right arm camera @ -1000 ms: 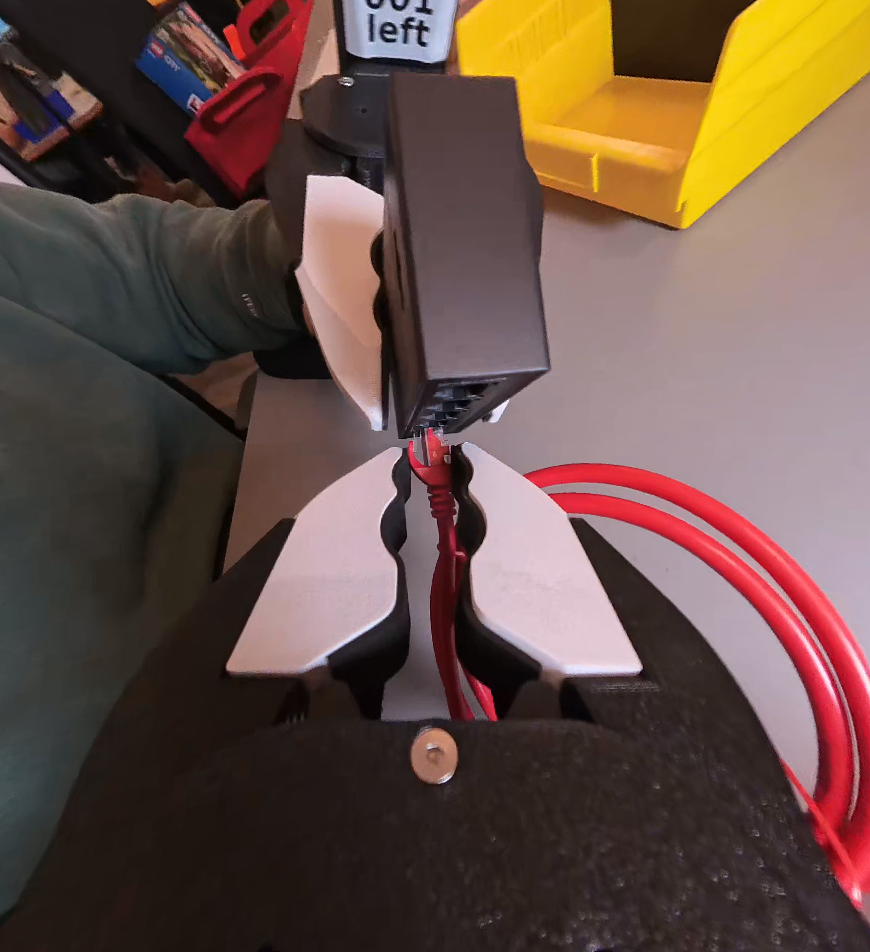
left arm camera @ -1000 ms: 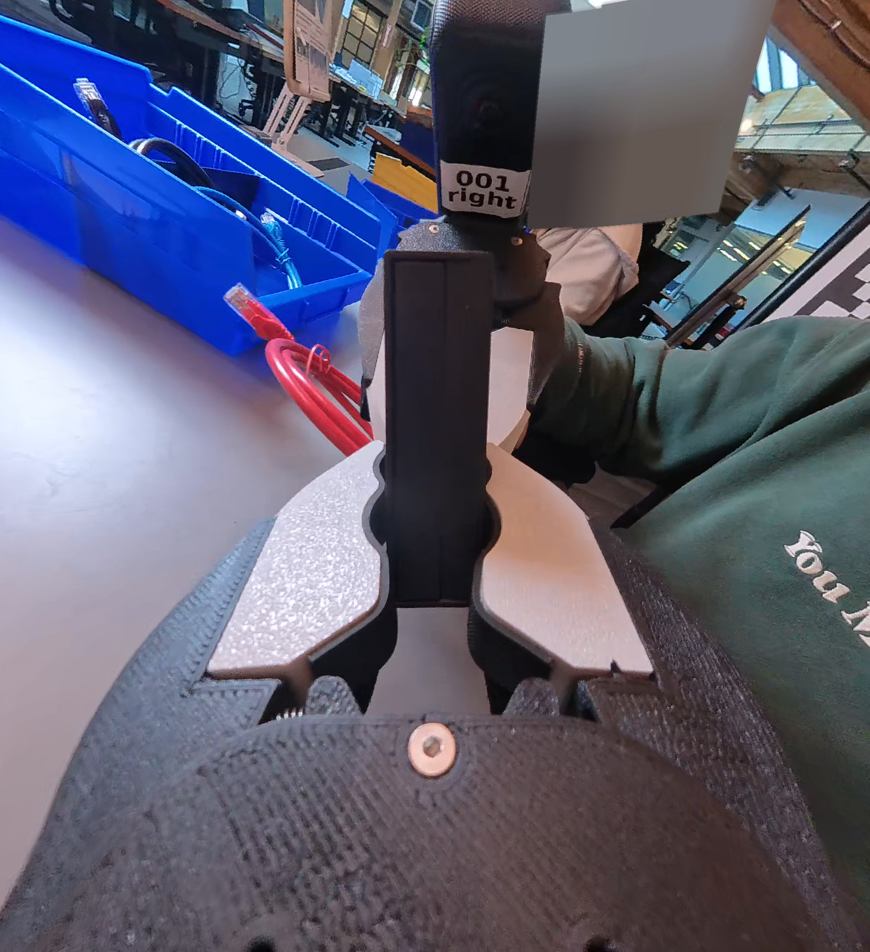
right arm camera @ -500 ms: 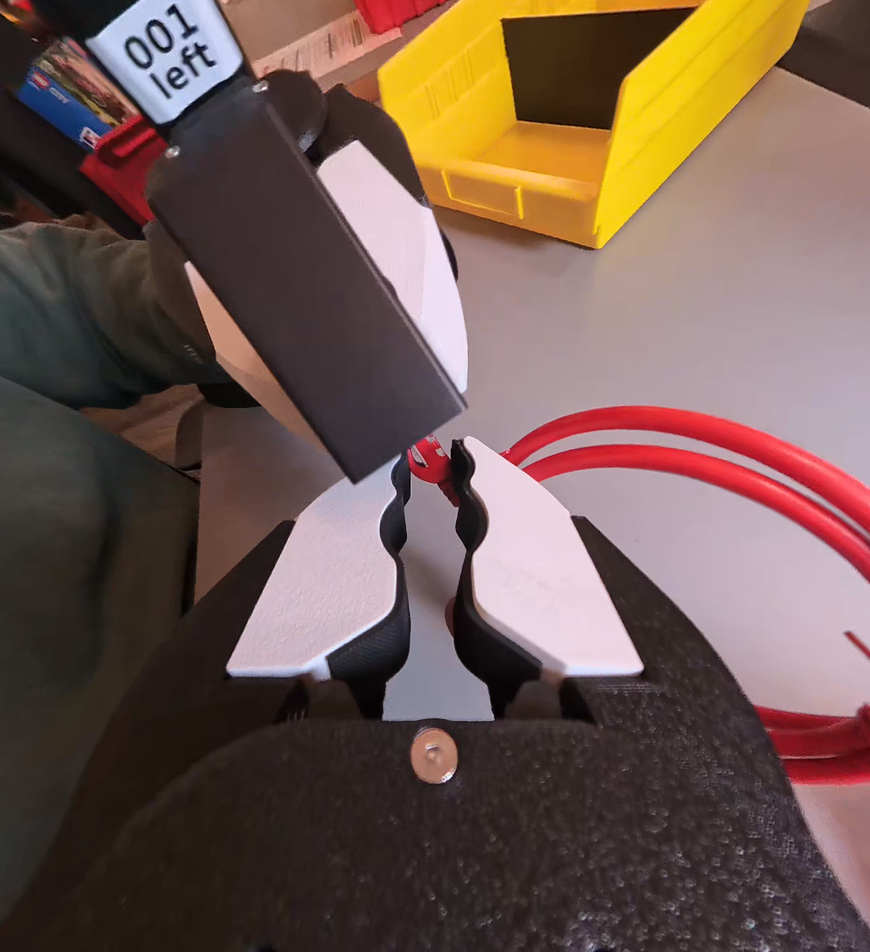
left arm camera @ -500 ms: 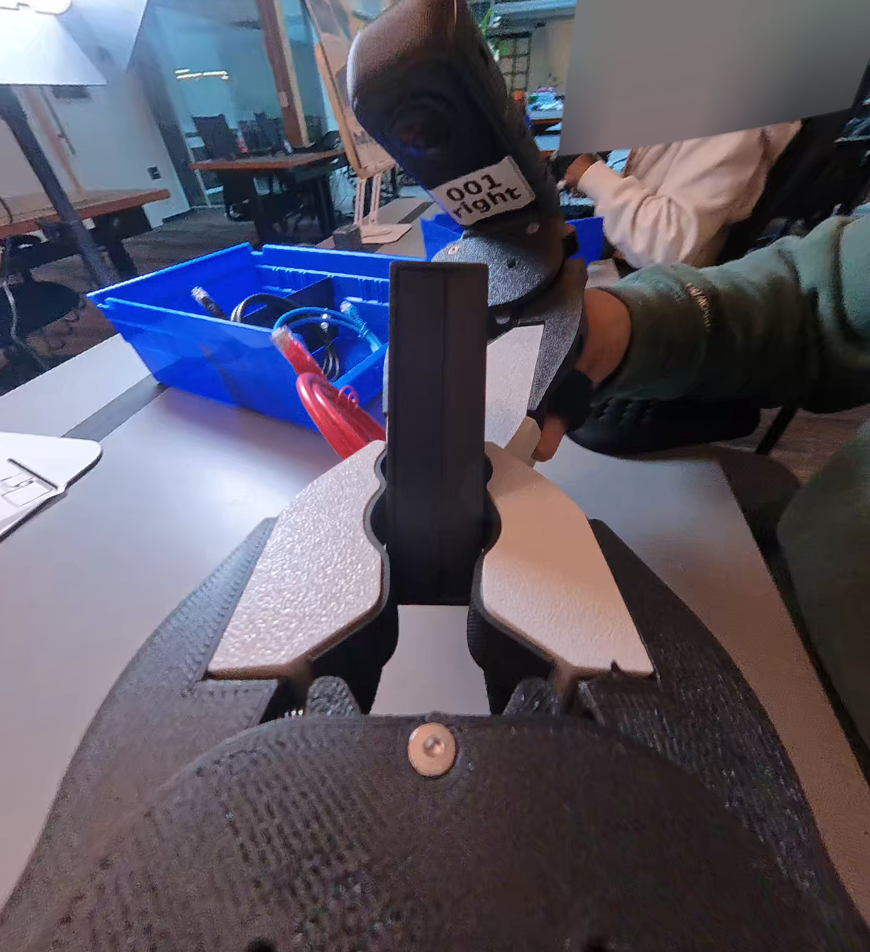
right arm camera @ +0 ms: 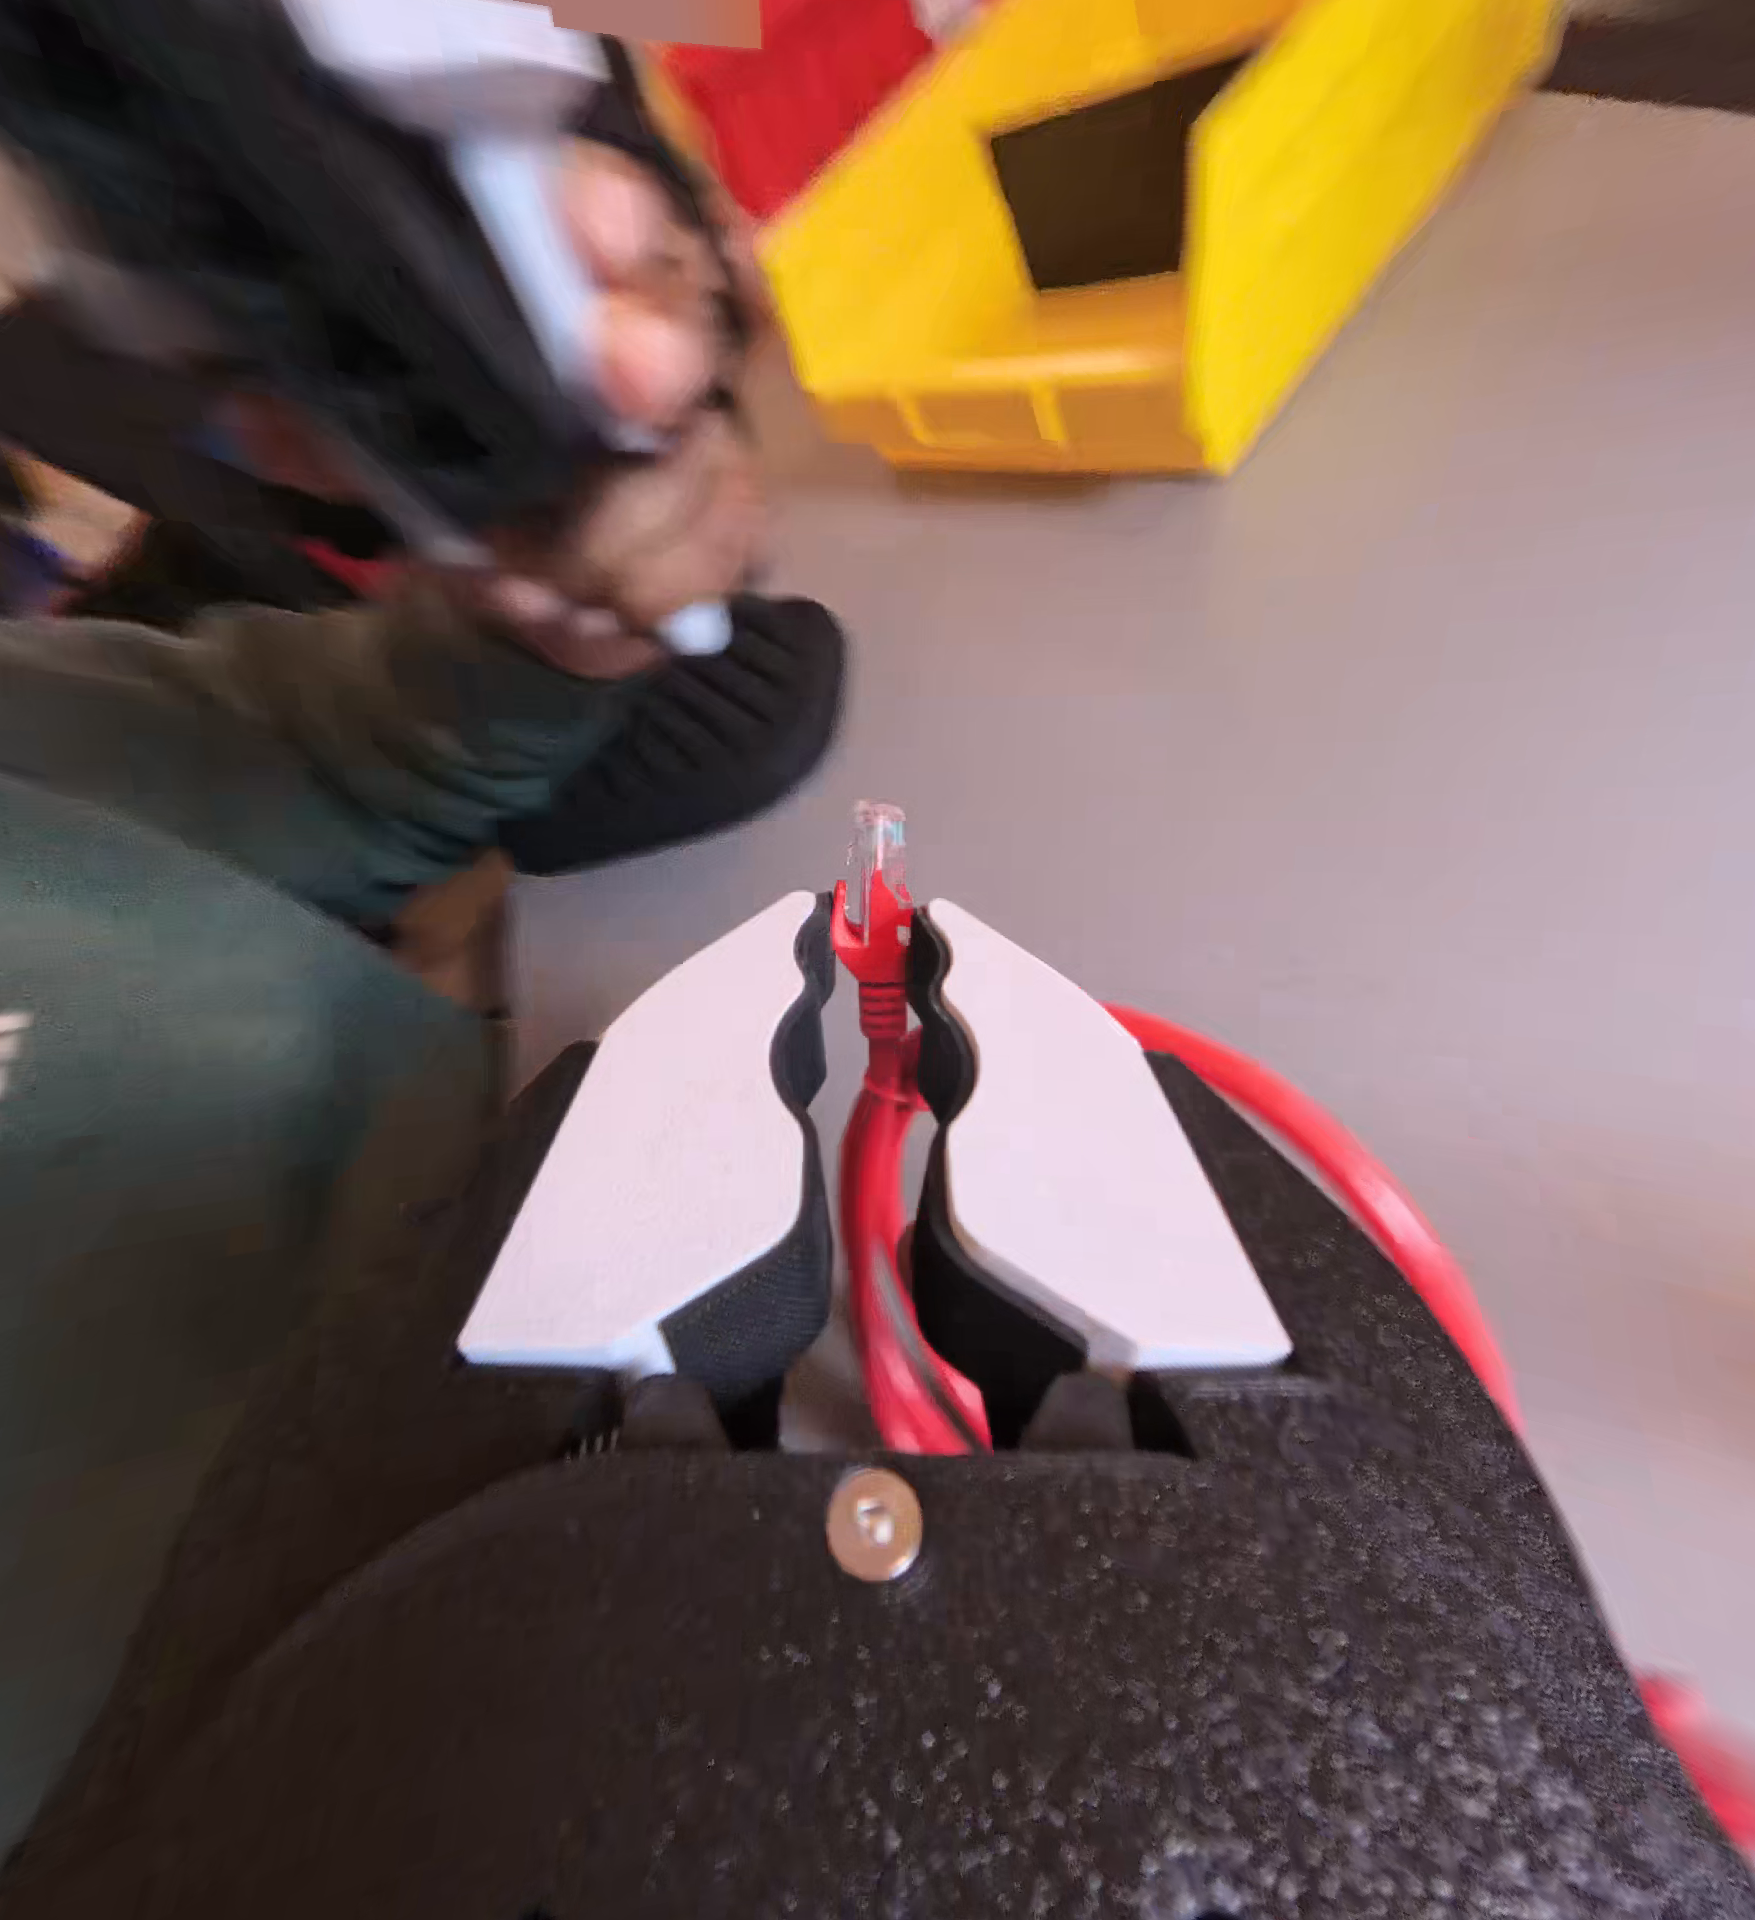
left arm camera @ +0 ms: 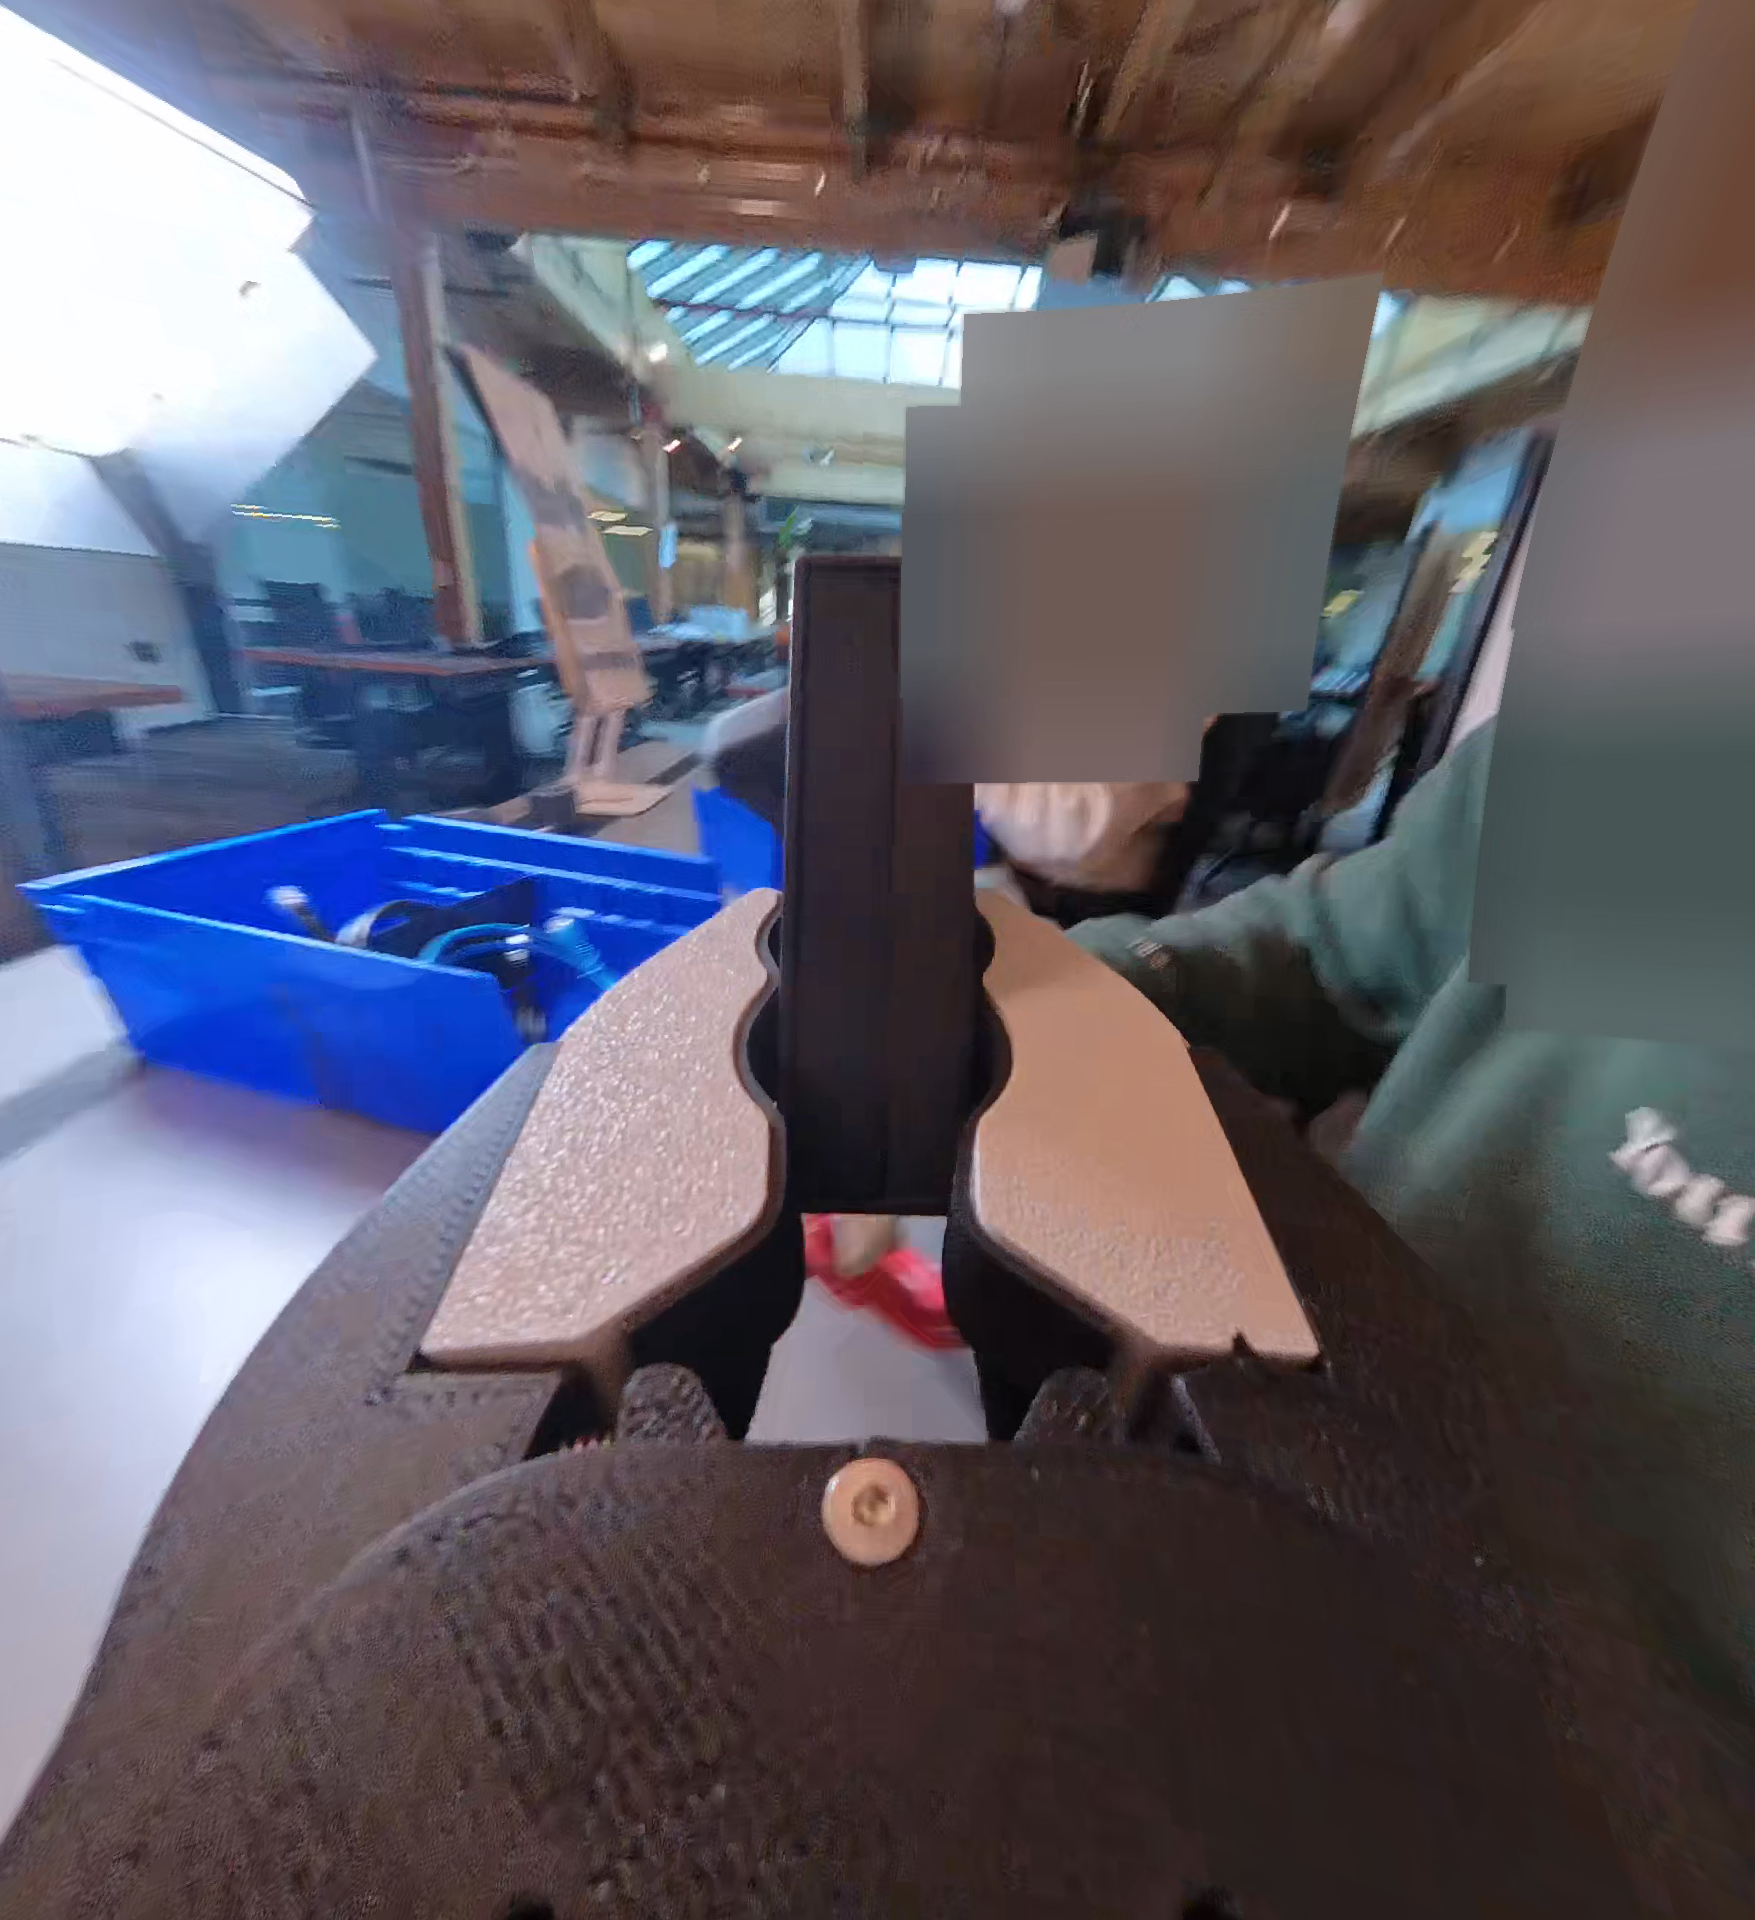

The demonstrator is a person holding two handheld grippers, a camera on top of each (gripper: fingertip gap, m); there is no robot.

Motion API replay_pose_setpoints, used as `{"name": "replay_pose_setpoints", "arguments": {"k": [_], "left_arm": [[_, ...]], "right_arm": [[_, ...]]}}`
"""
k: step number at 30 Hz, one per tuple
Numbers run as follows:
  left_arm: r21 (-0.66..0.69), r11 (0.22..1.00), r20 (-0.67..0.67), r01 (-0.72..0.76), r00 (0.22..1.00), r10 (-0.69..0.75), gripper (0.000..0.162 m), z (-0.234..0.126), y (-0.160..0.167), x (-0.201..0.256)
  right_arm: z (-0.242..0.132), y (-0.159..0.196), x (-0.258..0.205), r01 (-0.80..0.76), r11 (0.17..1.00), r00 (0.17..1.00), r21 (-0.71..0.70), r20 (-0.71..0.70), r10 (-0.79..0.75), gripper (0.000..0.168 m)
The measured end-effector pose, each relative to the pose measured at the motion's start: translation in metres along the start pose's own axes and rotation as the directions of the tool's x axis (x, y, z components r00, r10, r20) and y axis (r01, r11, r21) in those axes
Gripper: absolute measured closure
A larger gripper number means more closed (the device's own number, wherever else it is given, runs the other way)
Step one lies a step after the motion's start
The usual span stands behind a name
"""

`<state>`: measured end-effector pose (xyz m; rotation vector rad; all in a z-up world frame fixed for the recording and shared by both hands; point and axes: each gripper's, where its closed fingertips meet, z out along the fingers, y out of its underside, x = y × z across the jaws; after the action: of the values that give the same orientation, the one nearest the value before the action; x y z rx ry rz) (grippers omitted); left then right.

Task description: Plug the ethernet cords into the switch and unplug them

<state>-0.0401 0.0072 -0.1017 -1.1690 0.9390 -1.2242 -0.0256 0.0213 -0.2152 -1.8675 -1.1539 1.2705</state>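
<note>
Left wrist view: our left hand-held gripper (left arm camera: pixel 878 935) clamps the black switch (left arm camera: pixel 857 883) upright above the table (left arm camera: pixel 125 1299). Right wrist view: our right hand-held gripper (right arm camera: pixel 873 914) pinches the red ethernet cord (right arm camera: pixel 878 971) behind its clear plug, free of the switch.

Grey table (left arm camera: pixel 73 1299); wooden ceiling beams (left arm camera: pixel 748 104); skylight (left arm camera: pixel 852 312); distant desks (left arm camera: pixel 416 665).

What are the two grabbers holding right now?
Left gripper: closed on the black switch.
Right gripper: closed on the red ethernet cord, with its clear plug sticking out past the fingertips.
</note>
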Motion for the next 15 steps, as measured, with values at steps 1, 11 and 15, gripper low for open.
{"name": "replay_pose_setpoints", "arguments": {"k": [1, 11, 15], "left_arm": [[-0.038, 0.999, 0.022, -0.019, 1.000, 0.020, 0.132, -0.001, 0.006, -0.005], [-0.043, 0.969, 0.114, 0.243, 0.965, -0.237, 0.133, -0.019, 0.032, -0.048], [-0.097, 0.950, 0.154, 0.295, 0.948, -0.279, 0.133, -0.016, 0.051, -0.056]], "right_arm": [[0.000, -0.006, -0.018, 0.065, 0.997, 0.997, 0.030, 0.036, -0.066, 0.155], [-0.118, -0.110, 0.033, 0.282, 0.957, 0.913, 0.070, -0.326, -0.245, 0.154], [-0.179, -0.137, 0.107, 0.165, 0.981, 0.855, 0.105, -0.510, -0.090, 0.154]]}}
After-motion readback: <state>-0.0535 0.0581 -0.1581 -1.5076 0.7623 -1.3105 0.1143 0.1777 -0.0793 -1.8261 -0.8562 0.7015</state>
